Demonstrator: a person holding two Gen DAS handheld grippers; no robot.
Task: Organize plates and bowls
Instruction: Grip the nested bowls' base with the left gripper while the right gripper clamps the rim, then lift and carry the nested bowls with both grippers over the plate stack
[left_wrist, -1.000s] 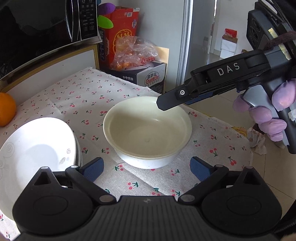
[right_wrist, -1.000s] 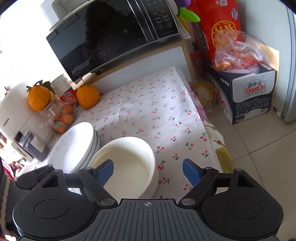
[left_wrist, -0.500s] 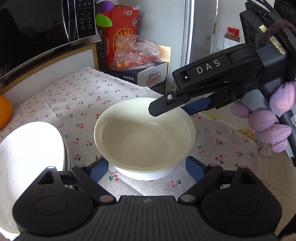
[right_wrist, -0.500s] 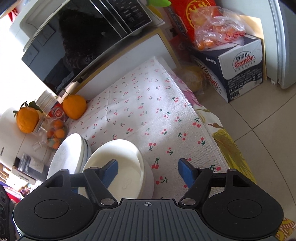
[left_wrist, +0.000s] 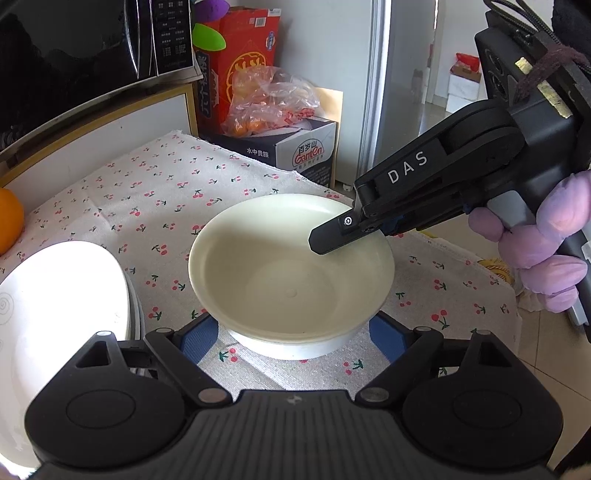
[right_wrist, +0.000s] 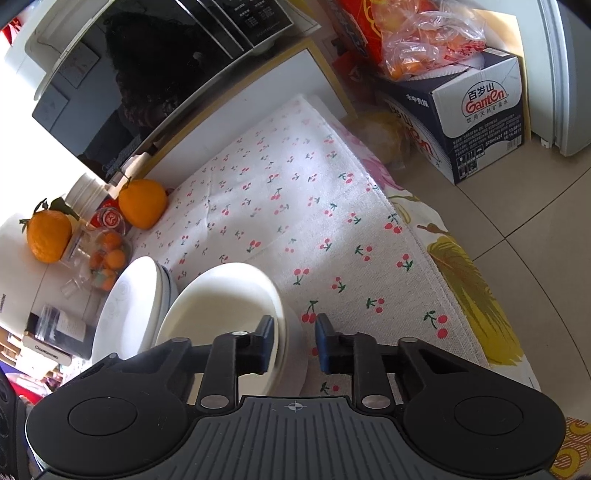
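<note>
— Cream-coloured bowl (left_wrist: 291, 273), where does it sit?

— On the cherry-print tablecloth (left_wrist: 147, 195), near the cloth's right edge, nested in a second white bowl (left_wrist: 295, 345) whose rim shows beneath it. Just to its left stands a stack of white plates (left_wrist: 62, 295), close to the bowl but whether touching I cannot tell.

— And the right gripper (right_wrist: 294, 341)?

— Its blue-padded fingers (right_wrist: 325, 343) straddle the bowl's right rim, one inside the bowl, one outside. The jaws are narrowed around the wall, yet a slim gap shows at the outer pad, so I cannot tell whether they grip it. A purple-gloved hand (left_wrist: 535, 254) holds that tool.

— The left gripper (left_wrist: 291, 336)?

— Jaws spread wide, its pads on either side of the bowls' base, low by the cloth and not pressing on it.

— What else is about?

— A black microwave (left_wrist: 92, 55) behind, oranges (right_wrist: 142, 203) at the cloth's far left corner, a Ganten water carton (right_wrist: 476, 122) on the tiled floor with a bag of fruit (left_wrist: 269, 103) on top.
</note>
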